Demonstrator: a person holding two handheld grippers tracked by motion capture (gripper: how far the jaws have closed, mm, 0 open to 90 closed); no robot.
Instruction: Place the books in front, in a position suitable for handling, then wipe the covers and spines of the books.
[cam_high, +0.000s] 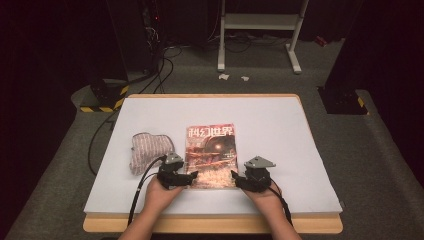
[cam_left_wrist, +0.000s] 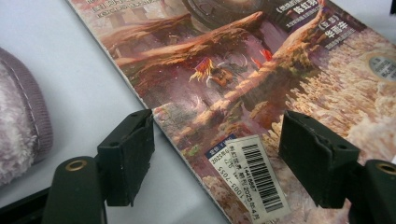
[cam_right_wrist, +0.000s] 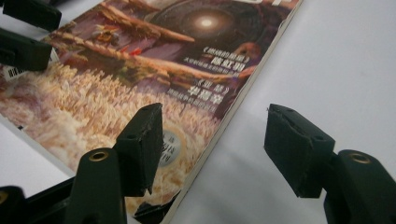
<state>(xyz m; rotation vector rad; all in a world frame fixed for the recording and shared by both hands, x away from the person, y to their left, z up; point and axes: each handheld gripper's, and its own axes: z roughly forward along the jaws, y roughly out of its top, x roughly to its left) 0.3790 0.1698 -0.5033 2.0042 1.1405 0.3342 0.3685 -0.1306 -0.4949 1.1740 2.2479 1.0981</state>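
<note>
on the white table (cam_high: 280, 125) | magazine (cam_high: 210, 156): flat, glossy rust-and-cream cover, barcode sticker | both grippers' fingers: apart, holding nothing

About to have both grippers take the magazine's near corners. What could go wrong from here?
The magazine lies flat on the white table, so the open left gripper and right gripper, each straddling an edge, may pinch only the cover and crease it. Sliding it leftward could push it into the knitted cloth.
</note>
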